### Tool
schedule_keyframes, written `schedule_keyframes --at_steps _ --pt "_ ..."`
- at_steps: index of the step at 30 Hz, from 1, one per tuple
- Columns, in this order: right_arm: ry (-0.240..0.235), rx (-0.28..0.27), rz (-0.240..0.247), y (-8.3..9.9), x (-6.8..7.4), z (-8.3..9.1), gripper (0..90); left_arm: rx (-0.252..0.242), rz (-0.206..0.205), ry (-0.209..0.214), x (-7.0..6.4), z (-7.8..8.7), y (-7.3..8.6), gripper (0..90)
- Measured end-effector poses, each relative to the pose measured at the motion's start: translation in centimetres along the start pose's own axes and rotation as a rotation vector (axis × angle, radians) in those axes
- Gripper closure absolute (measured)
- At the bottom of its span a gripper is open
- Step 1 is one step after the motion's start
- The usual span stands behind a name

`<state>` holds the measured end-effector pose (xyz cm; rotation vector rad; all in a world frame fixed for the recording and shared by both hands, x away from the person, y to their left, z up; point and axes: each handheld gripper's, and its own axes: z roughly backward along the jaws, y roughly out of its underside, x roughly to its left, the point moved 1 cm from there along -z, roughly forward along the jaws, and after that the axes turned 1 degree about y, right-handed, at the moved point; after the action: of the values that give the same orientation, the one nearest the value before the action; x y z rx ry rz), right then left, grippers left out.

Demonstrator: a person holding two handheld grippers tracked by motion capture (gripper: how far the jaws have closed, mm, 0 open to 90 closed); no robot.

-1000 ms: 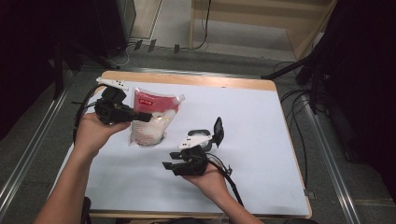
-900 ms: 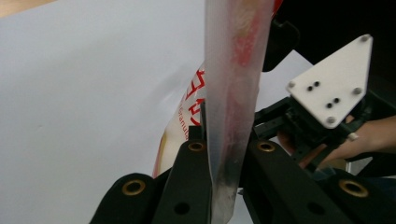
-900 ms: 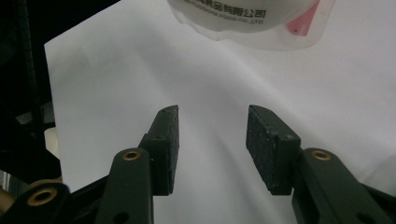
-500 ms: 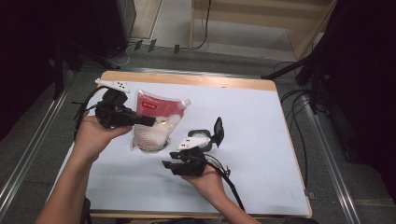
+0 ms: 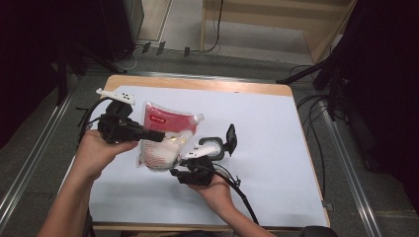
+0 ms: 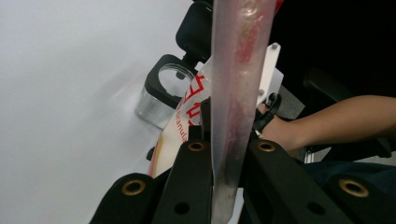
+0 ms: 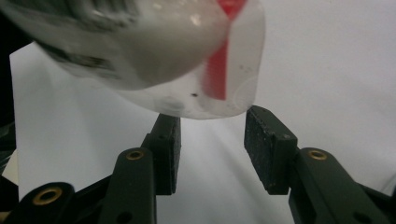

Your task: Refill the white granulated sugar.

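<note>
We take the pouch as the landmark. It is a clear bag with a red printed panel and pale granular contents, held off the white table cover. Its long axis runs from the red top edge, on the far side, down to the bulging bottom on the near side.

The left gripper sits at the pouch's left side, its jaws closed flat on the pouch's edge film. The left forearm rises from the near-left corner, wrist level.

The right gripper lies directly under the pouch's lower corner, jaws spread wide, one either side of it, not touching. We judge the right hand the nearer for the next grasp: a short lift brings the corner between the pads.

A small clear container with a hinged black lid stands just right of the pouch's bottom.
</note>
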<state>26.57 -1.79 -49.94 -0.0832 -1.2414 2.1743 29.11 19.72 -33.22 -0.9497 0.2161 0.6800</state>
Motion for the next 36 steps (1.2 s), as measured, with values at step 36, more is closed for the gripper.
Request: schedule_keyframes --at_steps 36 --pt "0.055 -0.013 0.227 -0.2 2.7 0.3 53.6 0.034 0.042 -0.114 -0.8 -3.7 -0.7 88.1"
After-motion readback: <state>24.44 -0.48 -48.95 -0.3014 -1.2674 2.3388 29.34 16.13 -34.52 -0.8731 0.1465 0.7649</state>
